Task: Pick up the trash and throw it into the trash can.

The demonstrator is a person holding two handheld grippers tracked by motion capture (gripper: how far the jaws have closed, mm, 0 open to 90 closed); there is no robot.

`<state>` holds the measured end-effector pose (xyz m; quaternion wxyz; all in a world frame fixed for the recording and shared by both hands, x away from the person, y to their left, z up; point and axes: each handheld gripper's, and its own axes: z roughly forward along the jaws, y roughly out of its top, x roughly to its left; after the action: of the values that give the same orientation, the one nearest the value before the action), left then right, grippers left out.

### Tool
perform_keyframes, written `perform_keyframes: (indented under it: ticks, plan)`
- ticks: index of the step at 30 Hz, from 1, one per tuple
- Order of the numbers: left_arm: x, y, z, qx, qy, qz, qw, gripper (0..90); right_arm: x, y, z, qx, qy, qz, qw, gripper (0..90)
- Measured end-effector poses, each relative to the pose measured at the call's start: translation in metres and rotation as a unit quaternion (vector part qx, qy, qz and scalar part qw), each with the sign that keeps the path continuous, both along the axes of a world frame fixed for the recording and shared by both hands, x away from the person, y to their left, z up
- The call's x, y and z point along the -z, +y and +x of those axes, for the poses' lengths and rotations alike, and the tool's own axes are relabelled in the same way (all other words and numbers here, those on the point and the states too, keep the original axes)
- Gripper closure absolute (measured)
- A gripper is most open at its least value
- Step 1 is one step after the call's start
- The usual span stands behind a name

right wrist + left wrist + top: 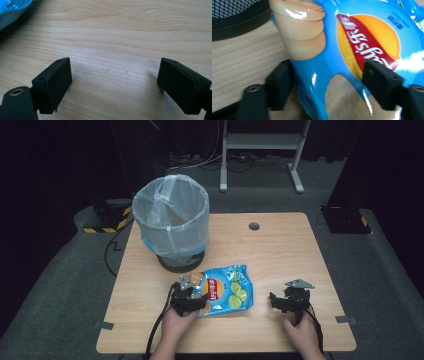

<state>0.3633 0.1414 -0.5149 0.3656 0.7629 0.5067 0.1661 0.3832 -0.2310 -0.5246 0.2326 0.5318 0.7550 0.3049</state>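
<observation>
A blue bag of chips lies flat on the wooden table, near the front and just before the bin. My left gripper is at the bag's left edge. In the left gripper view the bag runs between the jaws: my left gripper is open, one jaw beside the bag's edge, the other over its printed face. My right gripper rests to the right of the bag, apart from it. Its jaws stand wide over bare wood, so my right gripper is open and holds nothing. A blue bag corner shows far left.
A black mesh bin lined with a clear plastic bag stands at the table's back left; its base shows behind the chips. A small round cable hole is at the back. A white metal frame stands on the floor beyond.
</observation>
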Motion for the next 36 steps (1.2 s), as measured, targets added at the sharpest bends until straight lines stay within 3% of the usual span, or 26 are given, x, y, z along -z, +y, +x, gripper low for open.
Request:
perform_keyframes:
  ticks: [4,9,14,15,17,18,24,28,29,30,32,33,35,36]
  plan:
    - [0.002,0.001,-0.003,0.003,-0.009,0.004,1.0000,50.2,0.000,0.000,0.000,0.001,0.000,0.001,1.0000,12.3]
    - [0.000,0.003,-0.013,0.009,-0.039,0.003,0.9992,75.4,0.000,0.000,-0.001,0.001,0.000,0.001,1.0000,12.5]
    - [-0.002,0.003,-0.021,0.008,-0.068,0.008,0.9976,85.5,0.000,0.000,-0.001,0.002,0.001,0.001,1.0000,12.6]
    - [-0.002,0.003,-0.021,0.008,-0.068,0.008,0.9976,85.8,0.000,0.000,-0.001,0.001,0.001,0.001,1.0000,12.6]
    - [-0.006,0.005,-0.026,0.000,-0.094,0.007,0.9956,86.2,0.000,0.001,-0.001,0.002,0.001,0.001,1.0000,12.6]
    - [-0.006,0.005,-0.026,0.000,-0.094,0.007,0.9956,86.3,0.000,0.000,-0.001,0.002,0.001,0.001,1.0000,12.6]
    - [-0.020,0.010,-0.038,-0.028,-0.148,-0.017,0.9884,86.4,0.000,0.001,-0.001,0.002,0.001,0.001,1.0000,12.6]
    - [-0.028,0.013,-0.046,-0.033,-0.175,-0.029,0.9836,86.5,0.000,0.001,-0.001,0.002,0.001,0.001,1.0000,12.6]
    - [-0.033,0.014,-0.049,-0.032,-0.187,-0.030,0.9814,86.6,0.000,0.001,-0.001,0.002,0.001,0.001,1.0000,12.6]
    - [-0.033,0.014,-0.049,-0.032,-0.187,-0.030,0.9814,86.6,0.000,0.001,-0.001,0.002,0.001,0.001,1.0000,12.6]
    - [-0.042,0.014,-0.055,-0.032,-0.210,-0.034,0.9766,86.7,0.000,0.001,-0.001,0.003,0.001,0.001,1.0000,12.7]
    - [-0.042,0.014,-0.055,-0.032,-0.210,-0.034,0.9766,86.7,0.000,0.001,-0.001,0.003,0.001,0.001,1.0000,12.7]
    - [-0.052,0.015,-0.060,-0.031,-0.233,-0.042,0.9712,86.8,0.000,0.001,-0.001,0.003,0.000,0.000,1.0000,12.7]
    - [-0.052,0.015,-0.060,-0.031,-0.233,-0.042,0.9712,86.8,0.000,0.001,-0.001,0.003,0.000,0.000,1.0000,12.7]
